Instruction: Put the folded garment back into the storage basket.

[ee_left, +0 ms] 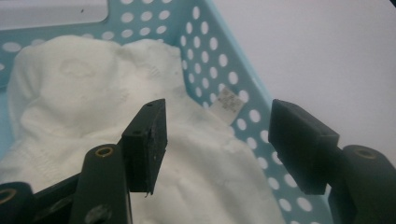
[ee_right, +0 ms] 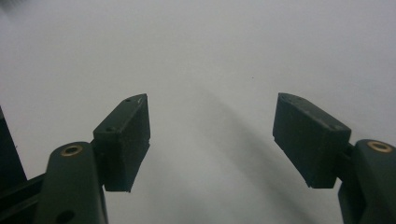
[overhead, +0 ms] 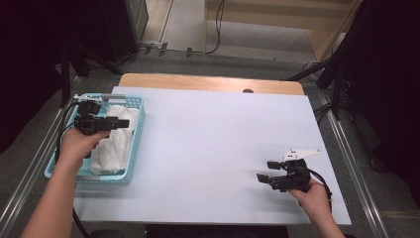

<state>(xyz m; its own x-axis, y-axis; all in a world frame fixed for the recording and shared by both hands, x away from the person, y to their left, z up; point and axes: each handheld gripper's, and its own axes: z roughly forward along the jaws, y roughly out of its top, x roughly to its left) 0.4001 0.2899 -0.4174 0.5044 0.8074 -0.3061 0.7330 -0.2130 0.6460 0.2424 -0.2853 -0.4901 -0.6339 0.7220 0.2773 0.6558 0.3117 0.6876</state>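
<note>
A light blue perforated basket (overhead: 136,134) stands at the table's left edge with a crumpled white cloth (overhead: 115,144) lying in it. My left gripper (overhead: 121,122) hovers over the basket, open, nothing between its jaws. In the left gripper view the cloth (ee_left: 84,107) lies below the black fingers (ee_left: 147,140), inside the basket wall (ee_left: 219,70), and a small tag (ee_left: 227,103) sticks out at its edge. My right gripper (overhead: 265,171) stands open near the table's front right, over bare white surface (ee_right: 205,70), holding nothing.
The white table sheet (overhead: 213,144) covers most of the wooden tabletop (overhead: 208,82). Black tripod legs and stands (overhead: 327,69) rise beyond the far corners, with cables on the floor behind the table.
</note>
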